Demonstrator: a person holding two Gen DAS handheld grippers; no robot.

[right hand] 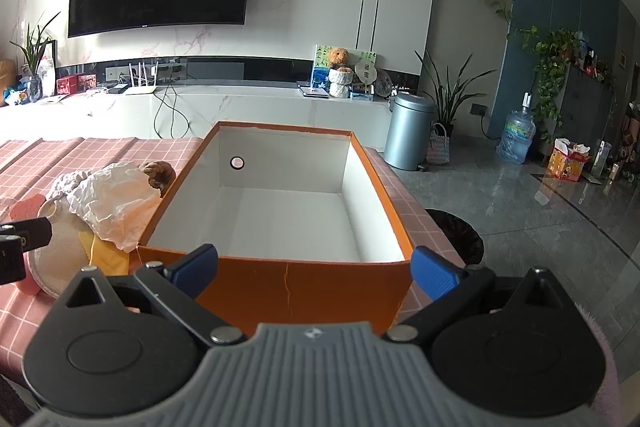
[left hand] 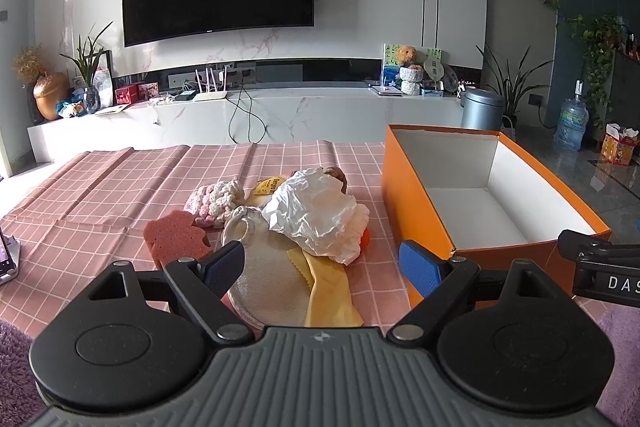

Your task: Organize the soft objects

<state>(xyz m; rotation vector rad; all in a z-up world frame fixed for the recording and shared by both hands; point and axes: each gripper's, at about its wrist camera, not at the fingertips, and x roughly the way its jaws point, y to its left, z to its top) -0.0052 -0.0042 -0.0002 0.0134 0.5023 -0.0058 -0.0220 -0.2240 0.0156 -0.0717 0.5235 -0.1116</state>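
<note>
Just beyond the wide-open, empty left gripper [left hand: 322,267], a heap of soft objects [left hand: 316,215], perhaps touching the orange box [left hand: 416,211].

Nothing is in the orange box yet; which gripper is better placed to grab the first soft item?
Left. The left gripper is open right over the pile, the crumpled white plastic bag just ahead. The right gripper, also open, faces the empty orange box.

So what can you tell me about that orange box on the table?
The orange box is an open-topped rectangular carton, apparently cardboard, orange outside and plain white inside. Nothing lies in it. A round hole pierces its far end wall, and a thin crack runs down the near wall. It stands upright on the pink checked tablecloth, at the table's right end. The crumpled white plastic bag of the pile beside it seems to press against its left wall.
</note>
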